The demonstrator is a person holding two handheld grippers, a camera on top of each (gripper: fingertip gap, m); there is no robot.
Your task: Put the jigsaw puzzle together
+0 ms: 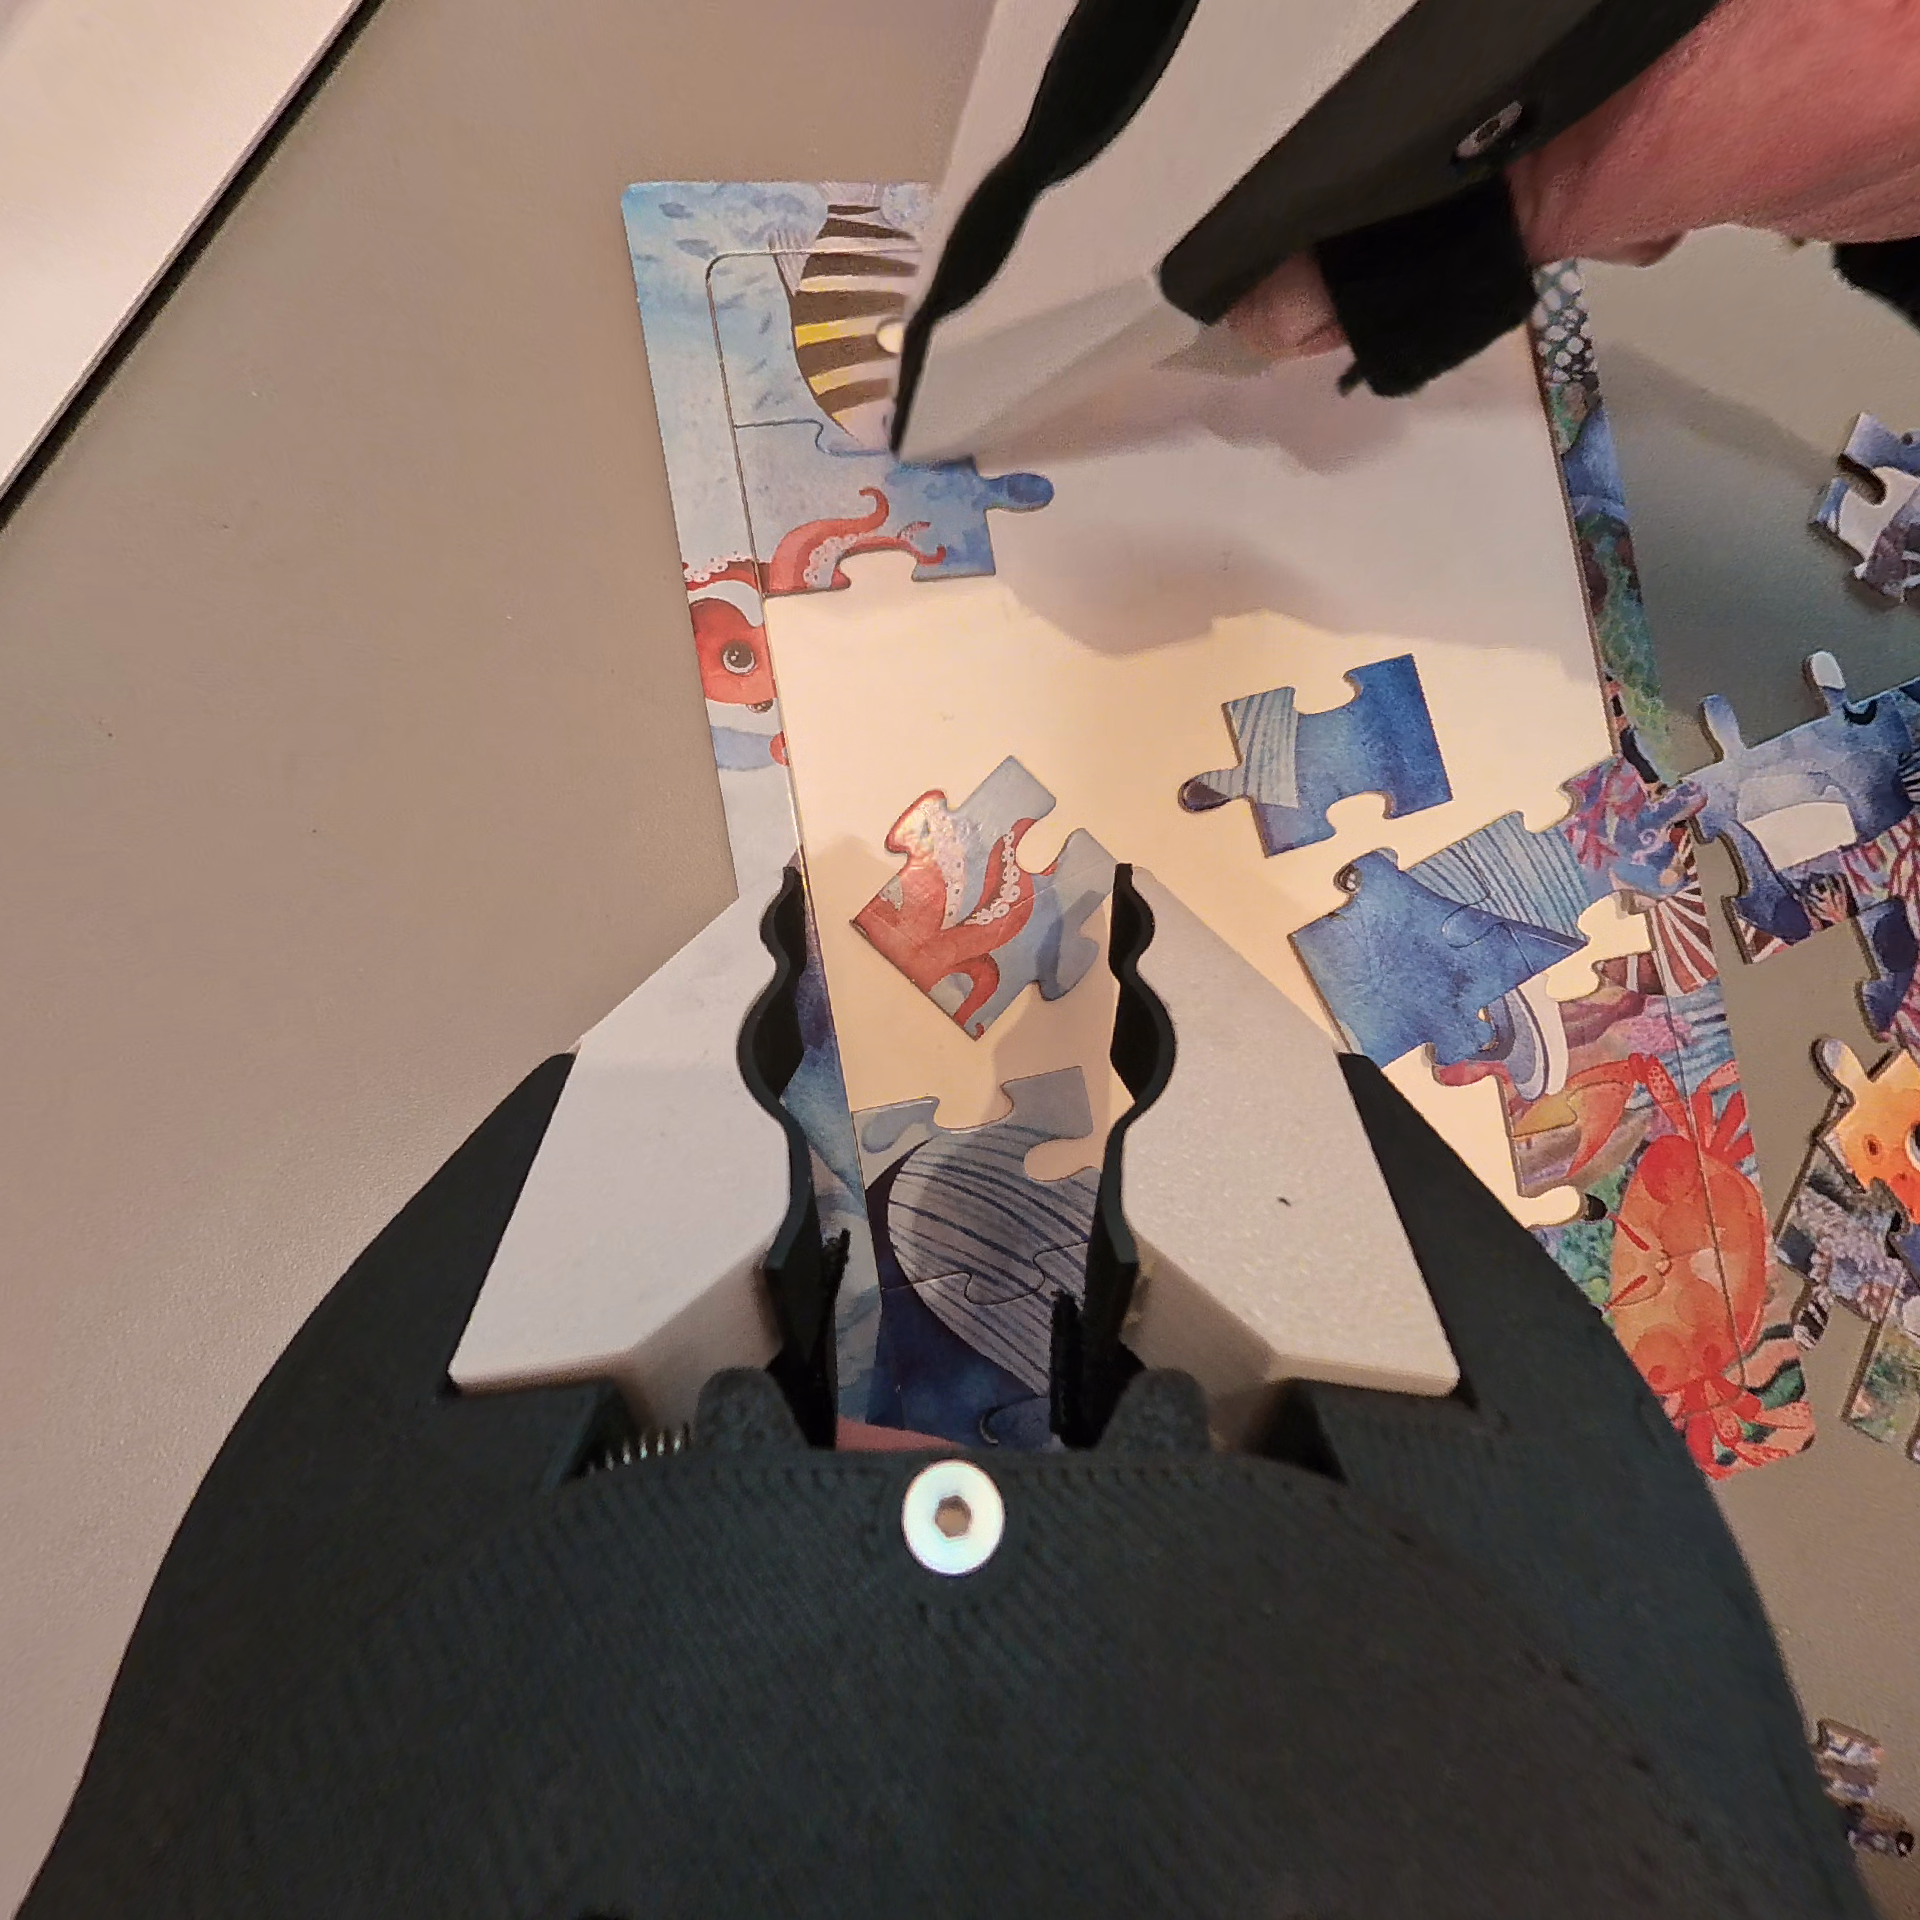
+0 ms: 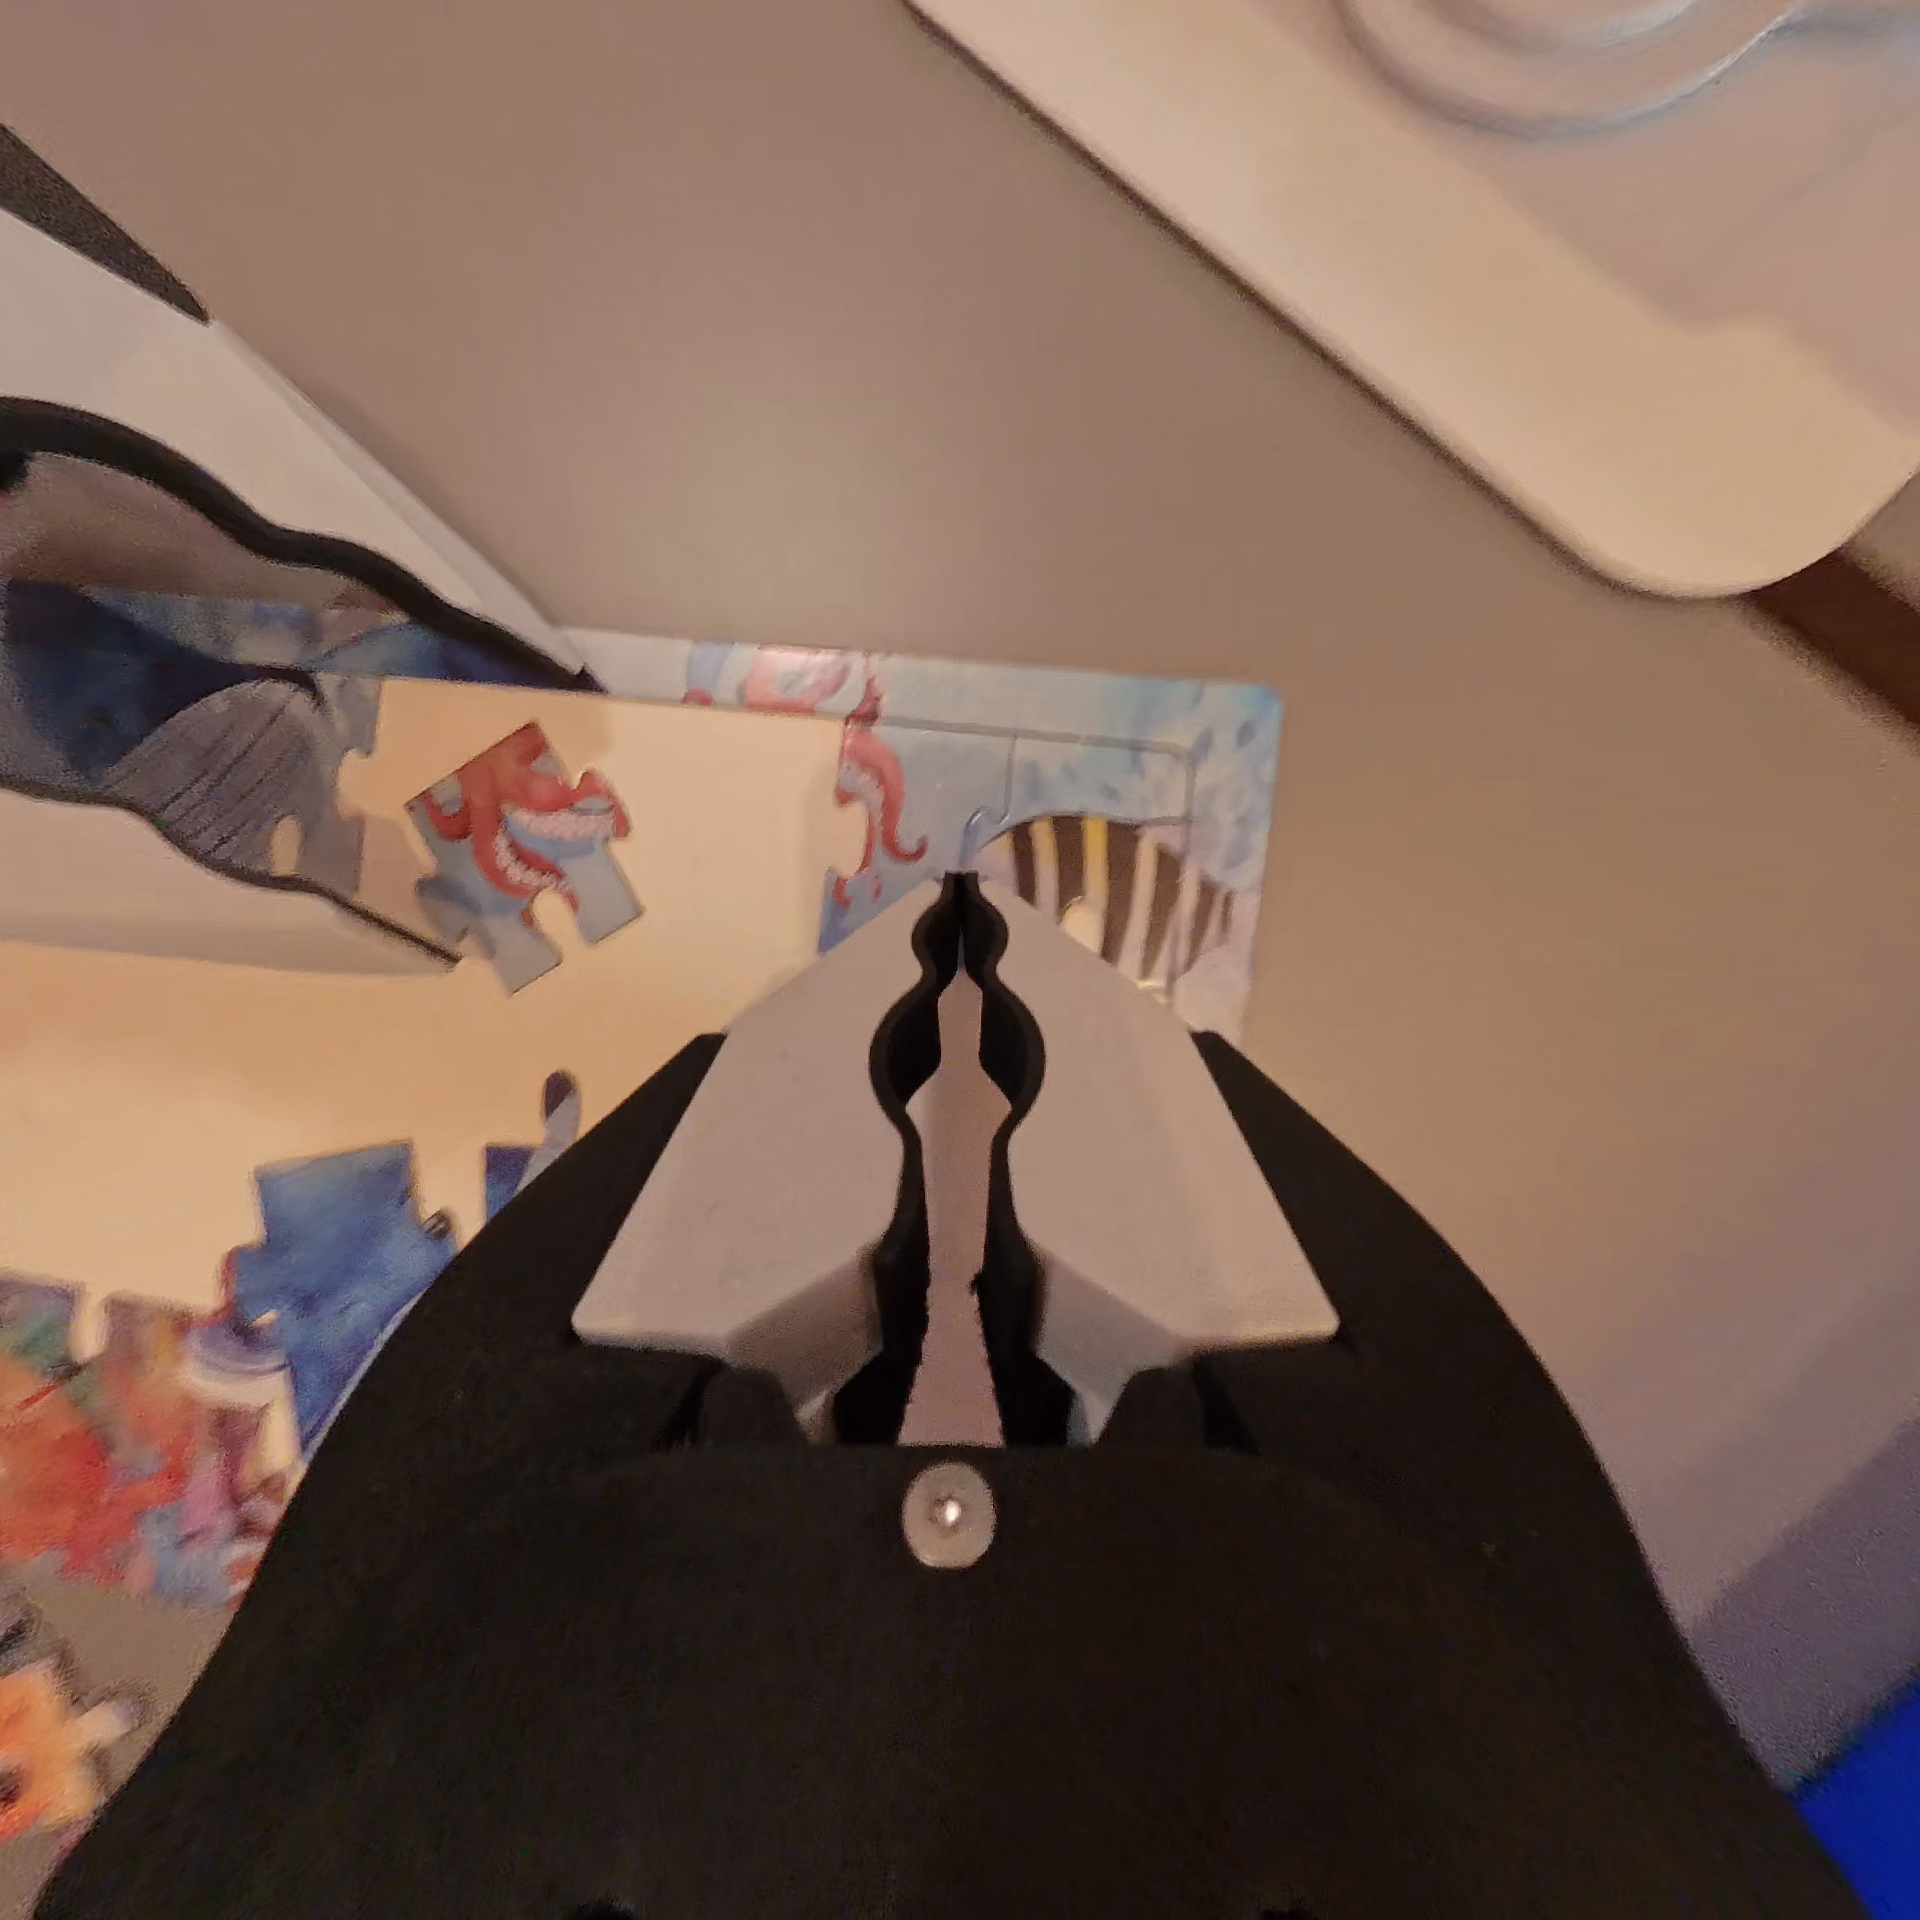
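Nearest the left wrist camera, the left gripper [image 1: 951, 883] is seen with its jaws standing well apart and nothing held between them. Just ahead of its fingertips, inside the opening line of the jaws, a loose octopus piece [image 1: 977, 899] lies flat on the bare cream floor of the puzzle tray [image 1: 1039, 675]; it is turned at a slant, so its longer side runs diagonally across the finger axis rather than along it. Beneath the left fingers, whale pieces [image 1: 977, 1226] are already seated against the tray's near border. A little farther off to the right, a loose blue piece [image 1: 1330, 753] and a joined blue and crab cluster [image 1: 1558, 1039] are seen.

Farther still, at the far corner of the tray, the right gripper [image 2: 961, 883] is seen with its jaws pressed together at the tips; nothing can be made out between them. The tips rest at the edge of the placed tentacle piece [image 1: 894, 525], beside the striped fish piece [image 2: 1122, 883].

The loose octopus piece is judged to lie much nearer the left gripper than the right, and a turn of the wrist would probably be needed before it is taken.
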